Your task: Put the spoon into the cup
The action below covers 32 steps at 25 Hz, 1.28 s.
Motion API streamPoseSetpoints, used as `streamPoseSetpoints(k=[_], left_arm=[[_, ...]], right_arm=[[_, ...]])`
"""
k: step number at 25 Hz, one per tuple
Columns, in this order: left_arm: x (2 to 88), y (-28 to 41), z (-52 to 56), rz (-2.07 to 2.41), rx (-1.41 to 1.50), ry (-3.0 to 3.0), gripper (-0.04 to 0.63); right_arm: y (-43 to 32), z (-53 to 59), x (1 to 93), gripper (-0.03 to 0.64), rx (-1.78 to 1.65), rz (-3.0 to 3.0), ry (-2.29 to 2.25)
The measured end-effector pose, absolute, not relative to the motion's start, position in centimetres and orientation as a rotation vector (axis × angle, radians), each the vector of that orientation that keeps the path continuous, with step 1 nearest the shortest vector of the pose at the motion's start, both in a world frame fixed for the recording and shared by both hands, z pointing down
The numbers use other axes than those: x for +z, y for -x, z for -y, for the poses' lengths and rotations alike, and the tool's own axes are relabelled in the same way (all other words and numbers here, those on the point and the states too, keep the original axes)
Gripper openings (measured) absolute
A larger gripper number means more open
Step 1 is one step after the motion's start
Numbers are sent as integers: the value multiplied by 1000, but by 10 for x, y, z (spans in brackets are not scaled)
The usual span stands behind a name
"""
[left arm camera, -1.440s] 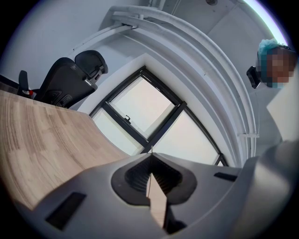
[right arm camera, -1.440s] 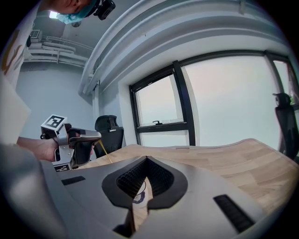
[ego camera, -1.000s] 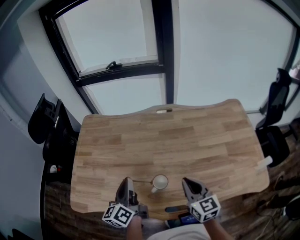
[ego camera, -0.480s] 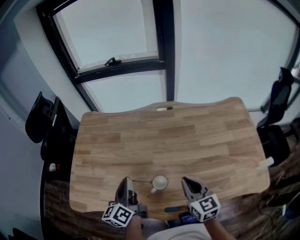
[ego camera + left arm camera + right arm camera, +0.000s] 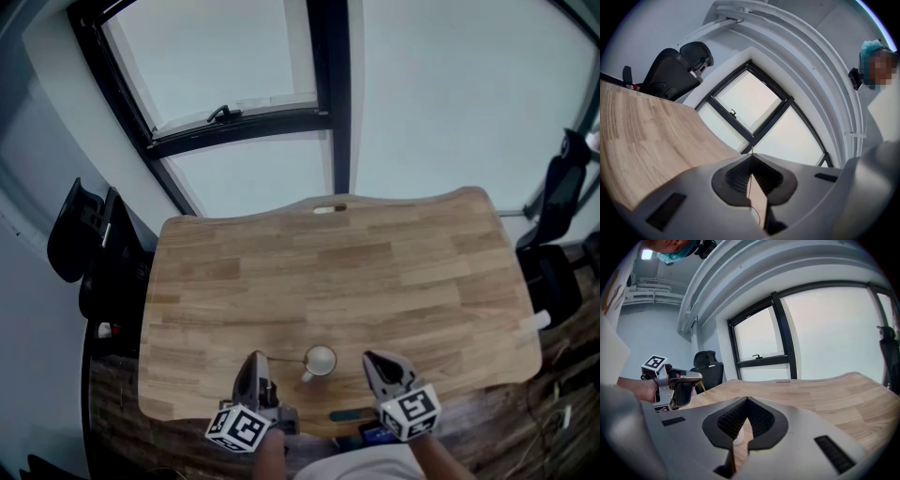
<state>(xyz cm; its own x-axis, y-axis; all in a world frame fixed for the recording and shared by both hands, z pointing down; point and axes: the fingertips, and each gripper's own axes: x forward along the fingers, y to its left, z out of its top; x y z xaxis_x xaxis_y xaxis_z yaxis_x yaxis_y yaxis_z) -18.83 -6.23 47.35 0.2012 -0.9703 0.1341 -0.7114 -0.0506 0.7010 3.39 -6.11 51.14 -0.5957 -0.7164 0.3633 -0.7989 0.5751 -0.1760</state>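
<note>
A small white cup (image 5: 321,361) stands near the front edge of the wooden table (image 5: 328,272). My left gripper (image 5: 256,360) is shut on the thin handle of the gold spoon (image 5: 281,361), which runs level to the right as far as the cup's rim. In the right gripper view the left gripper (image 5: 698,377) shows with the spoon (image 5: 702,389) slanting down from its tip. My right gripper (image 5: 369,360) hovers just right of the cup, jaws shut and empty. The cup (image 5: 738,437) peeks through the gap behind them.
Black office chairs stand off the table's left side (image 5: 94,244) and its right side (image 5: 553,206). A large black-framed window (image 5: 323,103) lies beyond the far edge. A cable slot (image 5: 328,208) sits at the table's back edge.
</note>
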Motion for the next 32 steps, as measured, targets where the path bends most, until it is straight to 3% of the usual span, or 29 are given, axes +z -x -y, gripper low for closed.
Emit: streamPoseSetpoints(k=[32], left_arm=[[495,189,63,1571,-452,-1806,2]], right_arm=[[-36,61,530,-3,518,2511,-1212]])
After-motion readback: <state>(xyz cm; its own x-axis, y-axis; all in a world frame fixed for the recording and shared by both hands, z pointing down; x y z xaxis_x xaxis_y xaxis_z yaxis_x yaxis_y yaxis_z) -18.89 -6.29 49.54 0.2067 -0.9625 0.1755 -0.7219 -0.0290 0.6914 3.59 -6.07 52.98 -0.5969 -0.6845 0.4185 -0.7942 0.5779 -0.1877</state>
